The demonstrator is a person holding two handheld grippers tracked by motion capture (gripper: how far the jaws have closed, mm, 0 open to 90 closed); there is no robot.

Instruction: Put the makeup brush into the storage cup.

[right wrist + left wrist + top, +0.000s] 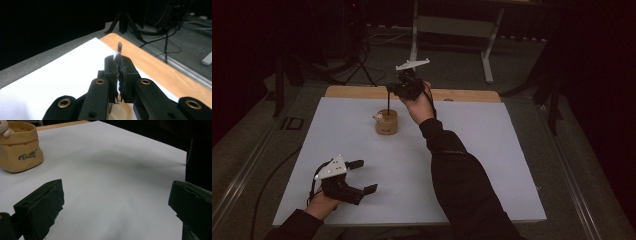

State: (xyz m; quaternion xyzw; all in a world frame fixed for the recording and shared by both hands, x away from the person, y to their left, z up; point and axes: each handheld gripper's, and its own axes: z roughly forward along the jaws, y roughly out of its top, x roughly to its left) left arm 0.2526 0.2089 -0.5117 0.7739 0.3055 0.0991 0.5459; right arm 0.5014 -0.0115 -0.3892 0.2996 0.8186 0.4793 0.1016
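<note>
your right gripper point(404, 89) is pinching a thin dark stick point(389, 102) above the tan pot point(386, 122) at the far middle of the white mat point(492, 165). the stick's lower end is reaching the pot's mouth, so the job looks partway through; whether it's going in or coming out i can't tell. your left gripper point(362, 176) is resting spread wide and empty at the near left, well apart from the pot.

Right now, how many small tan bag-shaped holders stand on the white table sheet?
1. The small tan bag-shaped holder stands near the far middle of the white table sheet, under the right gripper, which clamps a thin dark stick.
</note>
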